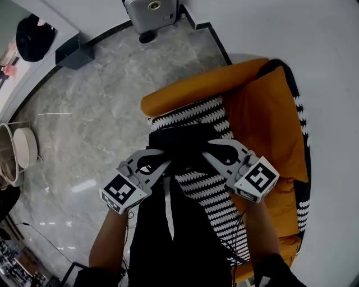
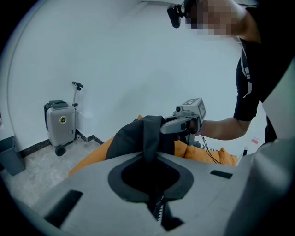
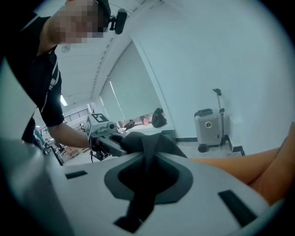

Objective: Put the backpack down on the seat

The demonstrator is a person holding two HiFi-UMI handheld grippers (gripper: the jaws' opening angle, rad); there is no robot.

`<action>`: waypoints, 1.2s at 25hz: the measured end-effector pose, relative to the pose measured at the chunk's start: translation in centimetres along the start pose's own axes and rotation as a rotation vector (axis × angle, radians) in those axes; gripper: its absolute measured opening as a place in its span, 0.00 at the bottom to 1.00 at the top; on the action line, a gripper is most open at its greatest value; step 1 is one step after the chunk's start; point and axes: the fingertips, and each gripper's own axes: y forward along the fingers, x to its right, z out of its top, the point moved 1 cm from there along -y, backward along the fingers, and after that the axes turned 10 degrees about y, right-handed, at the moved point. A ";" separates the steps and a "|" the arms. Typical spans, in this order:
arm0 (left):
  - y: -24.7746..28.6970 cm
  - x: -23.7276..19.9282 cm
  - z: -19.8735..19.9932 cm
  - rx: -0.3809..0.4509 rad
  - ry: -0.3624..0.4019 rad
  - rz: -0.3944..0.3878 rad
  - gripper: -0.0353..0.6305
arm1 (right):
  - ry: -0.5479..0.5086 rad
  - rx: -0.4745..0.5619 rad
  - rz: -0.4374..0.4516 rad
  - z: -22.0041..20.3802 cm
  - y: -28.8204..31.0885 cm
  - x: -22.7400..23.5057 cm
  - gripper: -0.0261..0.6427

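A black backpack (image 1: pixel 180 144) hangs between my two grippers over an orange armchair (image 1: pixel 269 112). A black-and-white knitted throw (image 1: pixel 193 115) drapes the chair's arm and seat front beneath it. My left gripper (image 1: pixel 161 156) is shut on the backpack's left side, with dark fabric and a zipper pinched at its jaws (image 2: pixel 150 147). On the right side, my right gripper (image 1: pixel 212 147) is shut on a fold of the same fabric (image 3: pixel 147 161). Each gripper view shows the other gripper across the backpack (image 2: pixel 133 136), (image 3: pixel 147 140). The bag's lower part is hidden by my body.
A grey wheeled suitcase (image 1: pixel 150 12) stands by the far wall on the marble floor. A black bin (image 1: pixel 74 56) sits at the back left, a black bag (image 1: pixel 35 36) behind it. A round white bowl (image 1: pixel 25 147) lies at the left edge. A white wall runs right of the chair.
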 end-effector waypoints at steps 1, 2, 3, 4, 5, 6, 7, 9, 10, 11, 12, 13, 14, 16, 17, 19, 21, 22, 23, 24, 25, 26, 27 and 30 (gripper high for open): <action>0.1 -0.6 -0.1 -0.003 -0.001 0.018 0.09 | -0.013 0.002 -0.002 0.2 0.5 0.4 0.10; 0.2 -1.2 -0.2 -0.007 0.000 0.034 0.09 | -0.025 0.004 -0.004 0.3 0.9 0.9 0.11; 0.3 -1.9 -0.4 -0.012 0.006 0.048 0.09 | -0.035 0.010 -0.006 0.4 1.4 1.3 0.10; 0.5 -2.6 -0.5 -0.019 0.017 0.059 0.09 | -0.046 0.017 -0.006 0.6 1.8 1.7 0.11; 0.6 -3.3 -0.6 -0.028 0.030 0.070 0.09 | -0.063 0.024 -0.006 0.7 2.2 2.2 0.10; 0.7 -3.9 -0.8 -0.037 0.043 0.080 0.09 | -0.088 0.027 -0.008 0.8 2.6 2.5 0.10; 0.8 -4.4 -0.9 -0.046 0.052 0.090 0.09 | -0.116 0.025 -0.011 0.8 3.0 2.8 0.11; 1.1 -5.2 -1.1 -0.062 0.058 0.106 0.09 | -0.163 0.010 -0.023 0.9 3.7 3.3 0.11; 1.2 -5.7 -1.2 -0.068 0.056 0.113 0.09 | -0.178 0.000 -0.032 1.0 4.0 3.6 0.11; 1.4 -6.1 -1.3 -0.072 0.054 0.117 0.09 | -0.189 -0.007 -0.043 1.1 4.3 3.9 0.11; 1.7 -6.6 -1.5 -0.076 0.054 0.120 0.09 | -0.201 -0.010 -0.053 1.2 4.5 4.3 0.11; 1.9 -7.2 -1.5 -0.080 0.056 0.123 0.09 | -0.212 -0.010 -0.063 1.3 4.8 4.8 0.11; 2.1 -7.7 -1.5 -0.085 0.060 0.128 0.09 | -0.223 -0.008 -0.071 1.4 5.1 5.2 0.11; 2.4 -8.6 -1.6 -0.096 0.074 0.141 0.09 | -0.236 0.002 -0.082 1.6 5.7 5.9 0.11; 2.5 -9.1 -1.6 -0.103 0.084 0.148 0.09 | -0.241 0.010 -0.087 1.7 6.0 6.4 0.11; 2.8 -10.1 -1.6 -0.118 0.104 0.159 0.09 | -0.248 0.018 -0.102 2.0 6.5 7.3 0.11; 3.1 -10.8 -1.6 -0.124 0.116 0.165 0.09 | -0.253 0.026 -0.116 2.2 7.0 8.0 0.11; 3.3 -11.2 -1.6 -0.126 0.117 0.167 0.09 | -0.255 0.030 -0.123 2.3 7.3 8.2 0.12; 3.5 -11.6 -1.8 -0.131 0.116 0.170 0.09 | -0.256 0.034 -0.130 2.4 7.6 8.5 0.12; 3.7 -12.0 -2.0 -0.138 0.113 0.173 0.09 | -0.257 0.037 -0.138 2.3 7.9 8.9 0.13; 3.9 -12.5 -2.2 -0.143 0.112 0.178 0.09 | -0.258 0.038 -0.148 2.2 8.1 9.4 0.13; 4.2 -12.8 -2.3 -0.145 0.112 0.183 0.09 | -0.258 0.039 -0.156 2.1 8.3 9.9 0.14; 4.4 -13.1 -2.4 -0.145 0.112 0.188 0.09 | -0.257 0.039 -0.163 2.1 8.5 10.3 0.14; 5.1 -14.0 -2.4 -0.146 0.103 0.205 0.10 | -0.246 0.039 -0.178 2.1 8.8 11.4 0.15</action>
